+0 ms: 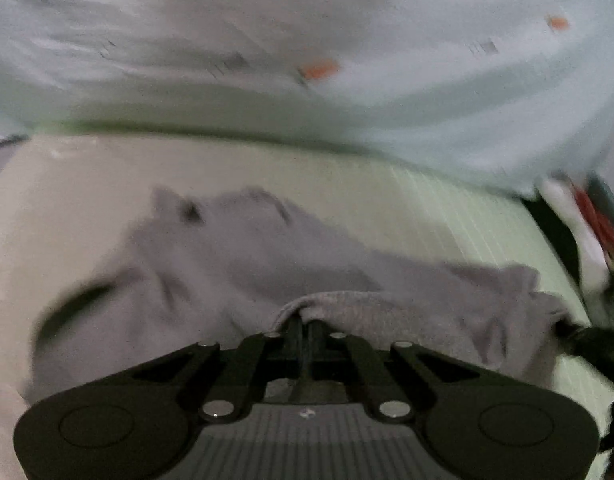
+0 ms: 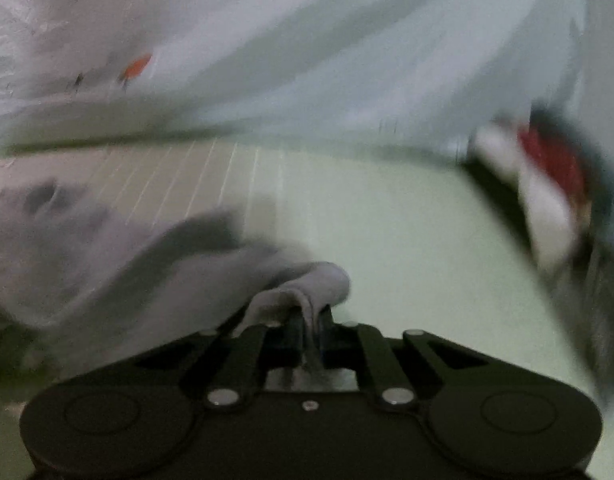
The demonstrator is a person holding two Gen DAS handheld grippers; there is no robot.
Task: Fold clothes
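A grey garment (image 1: 235, 264) lies crumpled on a pale green mat (image 1: 447, 208). My left gripper (image 1: 305, 322) is shut on a fold of its edge, the cloth bunched over the fingertips. My right gripper (image 2: 310, 312) is shut on another edge of the same grey garment (image 2: 107, 248), which trails off to the left over the mat (image 2: 407, 248). The right gripper's black body shows at the right edge of the left wrist view (image 1: 599, 344), at the garment's far corner. Both views are blurred by motion.
A large white sheet with orange marks (image 1: 347, 40) hangs or lies behind the mat, also in the right wrist view (image 2: 307, 60). A red and white cloth (image 2: 547, 184) sits at the mat's right edge, seen too in the left wrist view (image 1: 591, 232).
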